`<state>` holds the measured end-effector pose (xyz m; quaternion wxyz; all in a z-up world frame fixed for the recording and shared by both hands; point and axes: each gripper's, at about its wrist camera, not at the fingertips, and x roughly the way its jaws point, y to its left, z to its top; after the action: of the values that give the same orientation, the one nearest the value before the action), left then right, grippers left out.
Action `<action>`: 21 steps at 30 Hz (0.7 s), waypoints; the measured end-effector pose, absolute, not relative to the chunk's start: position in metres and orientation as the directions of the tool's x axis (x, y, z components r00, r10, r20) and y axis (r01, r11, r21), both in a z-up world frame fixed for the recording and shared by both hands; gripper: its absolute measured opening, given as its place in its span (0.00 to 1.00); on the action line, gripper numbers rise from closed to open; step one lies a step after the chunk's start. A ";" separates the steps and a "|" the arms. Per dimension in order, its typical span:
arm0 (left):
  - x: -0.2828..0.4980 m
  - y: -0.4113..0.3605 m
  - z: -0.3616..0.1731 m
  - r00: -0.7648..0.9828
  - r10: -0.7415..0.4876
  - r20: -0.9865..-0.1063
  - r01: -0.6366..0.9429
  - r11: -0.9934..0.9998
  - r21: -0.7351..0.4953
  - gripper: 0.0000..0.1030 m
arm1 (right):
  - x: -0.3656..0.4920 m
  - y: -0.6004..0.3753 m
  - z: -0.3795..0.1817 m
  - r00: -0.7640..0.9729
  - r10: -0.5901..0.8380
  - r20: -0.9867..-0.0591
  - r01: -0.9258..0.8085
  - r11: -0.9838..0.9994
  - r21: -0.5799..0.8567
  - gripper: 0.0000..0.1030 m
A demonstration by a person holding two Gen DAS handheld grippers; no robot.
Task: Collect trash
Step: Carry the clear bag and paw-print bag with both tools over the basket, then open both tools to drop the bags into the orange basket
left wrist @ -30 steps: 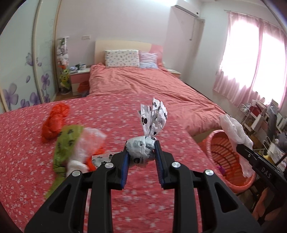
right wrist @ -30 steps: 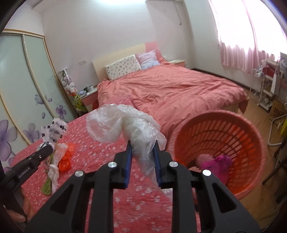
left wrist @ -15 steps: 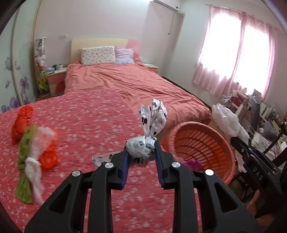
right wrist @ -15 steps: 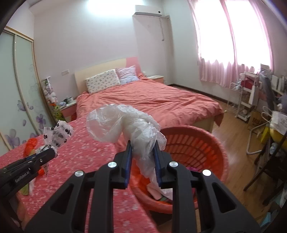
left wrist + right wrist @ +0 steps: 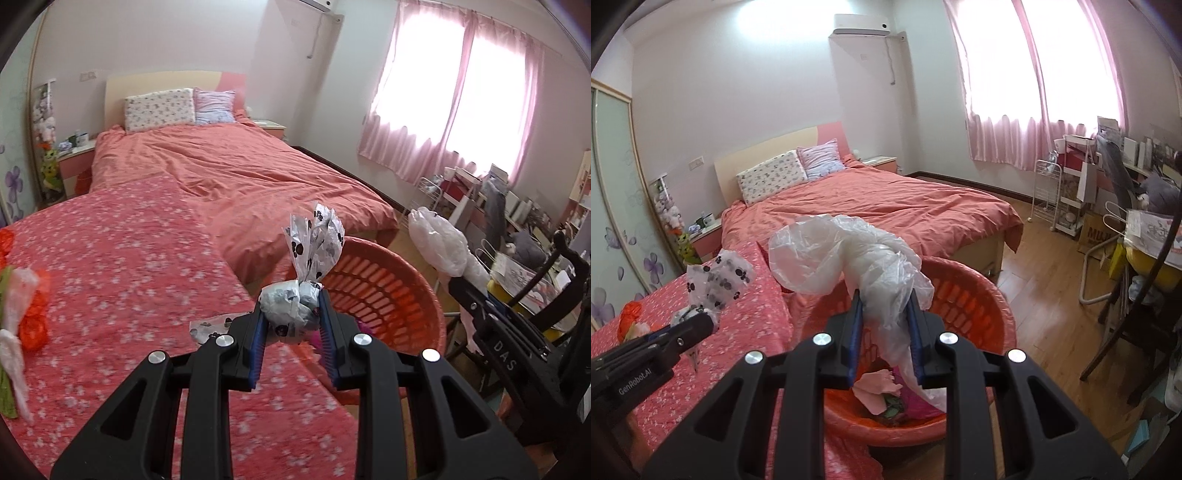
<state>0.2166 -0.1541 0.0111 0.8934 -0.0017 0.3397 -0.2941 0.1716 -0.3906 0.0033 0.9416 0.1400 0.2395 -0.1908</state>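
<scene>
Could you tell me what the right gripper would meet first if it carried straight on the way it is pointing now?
Most likely the orange basket: the right gripper, shut on the clear plastic bag, points down over the basket's opening, so it would probably reach the trash inside or the far wall. Depth is hard to judge here.

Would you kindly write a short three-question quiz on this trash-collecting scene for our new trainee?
1. True or false: the left tongs are shut on a paw-print bag.
2. What do the right tongs hold: A) a pillow, B) a clear plastic bag, C) a mug?
3. Fill in: beside the bed stands an orange ____ with pink crumpled trash already inside.

Key
1. True; its knotted body sits pinched between the pads.
2. B; the bag hangs over the orange container.
3. Laundry basket.
</scene>
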 end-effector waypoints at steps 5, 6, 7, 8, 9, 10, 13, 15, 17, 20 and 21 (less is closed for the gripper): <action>0.219 -0.173 0.006 0.567 -0.552 -0.612 0.551 0.806 -0.216 0.26 | 0.170 -0.407 -0.002 0.809 -0.301 -0.505 0.442 0.878 0.185 0.22; 0.220 -0.177 0.005 0.561 -0.556 -0.613 0.557 0.802 -0.218 0.26 | 0.170 -0.409 -0.001 0.809 -0.302 -0.505 0.444 0.876 0.187 0.22; 0.221 -0.182 0.004 0.556 -0.560 -0.614 0.562 0.797 -0.219 0.26 | 0.171 -0.413 -0.002 0.808 -0.303 -0.505 0.447 0.874 0.191 0.22; 0.221 -0.184 0.003 0.552 -0.564 -0.614 0.567 0.794 -0.220 0.26 | 0.172 -0.417 -0.004 0.807 -0.306 -0.505 0.451 0.871 0.194 0.22; 0.222 -0.189 0.002 0.546 -0.571 -0.613 0.574 0.788 -0.222 0.26 | 0.172 -0.418 -0.004 0.807 -0.307 -0.504 0.454 0.869 0.196 0.22; 0.223 -0.191 0.002 0.541 -0.576 -0.612 0.581 0.783 -0.224 0.26 | 0.173 -0.422 -0.006 0.806 -0.310 -0.505 0.458 0.866 0.200 0.22; 0.223 -0.202 0.000 0.527 -0.589 -0.612 0.596 0.770 -0.228 0.26 | 0.176 -0.428 -0.009 0.803 -0.311 -0.508 0.466 0.859 0.210 0.22; 0.225 -0.208 -0.001 0.518 -0.598 -0.611 0.604 0.762 -0.234 0.26 | 0.178 -0.434 -0.013 0.802 -0.307 -0.512 0.470 0.854 0.225 0.22; 0.224 -0.212 -0.003 0.513 -0.605 -0.610 0.610 0.756 -0.237 0.26 | 0.180 -0.438 -0.016 0.802 -0.301 -0.515 0.472 0.848 0.239 0.22; 0.225 -0.218 -0.005 0.505 -0.610 -0.611 0.614 0.751 -0.242 0.26 | 0.181 -0.442 -0.019 0.803 -0.301 -0.515 0.475 0.845 0.247 0.22; 0.225 -0.219 -0.006 0.503 -0.611 -0.612 0.615 0.750 -0.243 0.26 | 0.182 -0.443 -0.019 0.803 -0.302 -0.514 0.476 0.845 0.246 0.22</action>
<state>0.2252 -0.2194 -0.0062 0.8668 0.0033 0.3515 -0.3536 0.1816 -0.4428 -0.0195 0.9312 0.1848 0.2347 -0.2088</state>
